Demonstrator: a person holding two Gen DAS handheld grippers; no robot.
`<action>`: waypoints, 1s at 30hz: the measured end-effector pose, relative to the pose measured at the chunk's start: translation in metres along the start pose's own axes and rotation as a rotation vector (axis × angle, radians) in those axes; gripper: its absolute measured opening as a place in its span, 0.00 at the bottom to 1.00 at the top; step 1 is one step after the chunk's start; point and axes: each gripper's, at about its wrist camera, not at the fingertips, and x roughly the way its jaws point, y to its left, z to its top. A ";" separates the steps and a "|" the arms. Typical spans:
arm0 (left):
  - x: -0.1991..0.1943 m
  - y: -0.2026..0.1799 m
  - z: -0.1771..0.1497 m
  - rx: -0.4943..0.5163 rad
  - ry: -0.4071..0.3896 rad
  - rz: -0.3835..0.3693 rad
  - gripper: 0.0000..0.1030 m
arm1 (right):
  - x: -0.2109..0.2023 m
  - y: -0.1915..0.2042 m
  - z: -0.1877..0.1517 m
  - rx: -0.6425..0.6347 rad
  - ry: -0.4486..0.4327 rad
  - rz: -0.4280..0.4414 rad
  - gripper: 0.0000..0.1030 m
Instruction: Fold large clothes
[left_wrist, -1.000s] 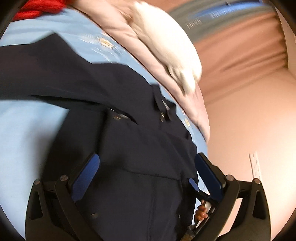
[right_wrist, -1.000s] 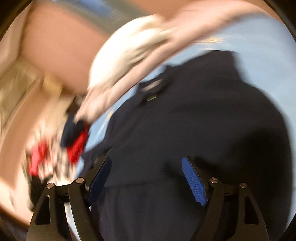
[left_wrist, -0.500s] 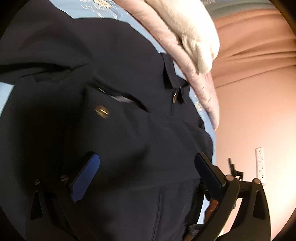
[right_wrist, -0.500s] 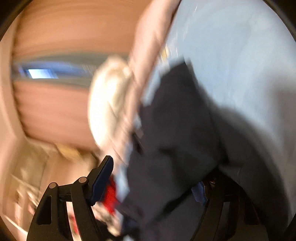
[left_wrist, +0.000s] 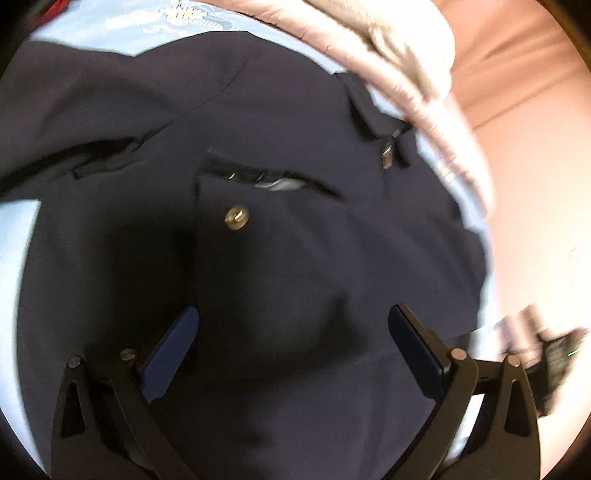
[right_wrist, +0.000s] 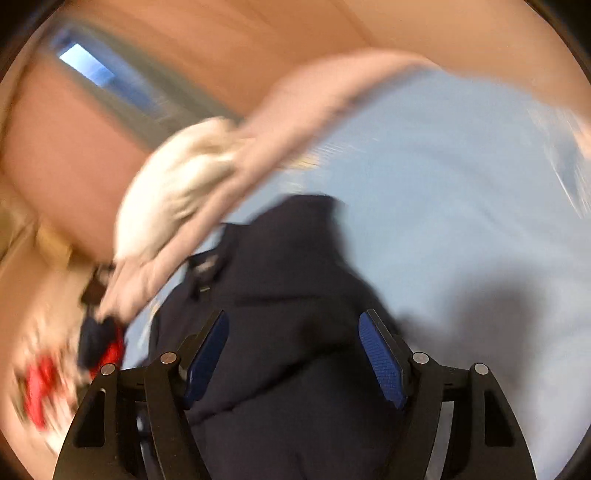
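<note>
A dark navy jacket (left_wrist: 295, 258) lies spread on a light blue bed sheet (left_wrist: 14, 258). It shows a brass snap button (left_wrist: 236, 218), a chest pocket opening and a zipper pull near the collar. My left gripper (left_wrist: 291, 339) is open, close above the jacket's front, nothing between its blue pads. In the right wrist view the jacket (right_wrist: 288, 295) is bunched, with the sheet (right_wrist: 461, 221) beyond it. My right gripper (right_wrist: 293, 350) is open over the jacket fabric; this view is blurred.
A pink quilt (left_wrist: 424, 96) with a white fluffy garment (left_wrist: 413, 44) on it lies along the bed's far edge; both show in the right wrist view (right_wrist: 177, 192). Red and dark clothes (right_wrist: 103, 343) lie at the left. Peach wall (left_wrist: 535, 184) at the bed's right.
The left gripper has come closer over the jacket's chest; the snap button now sits mid-view. The right gripper swung back over the jacket, with open jaws and fabric no longer covering its right finger.
</note>
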 end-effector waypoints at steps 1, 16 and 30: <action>0.004 -0.002 -0.003 0.030 0.008 0.035 0.99 | 0.009 0.017 0.002 -0.065 0.015 0.028 0.72; 0.033 -0.027 -0.015 0.283 0.018 0.221 0.99 | 0.154 -0.007 0.034 -0.003 0.182 -0.104 0.33; -0.116 0.100 -0.055 -0.194 -0.243 -0.144 1.00 | 0.093 0.145 -0.086 -0.598 0.191 0.038 0.48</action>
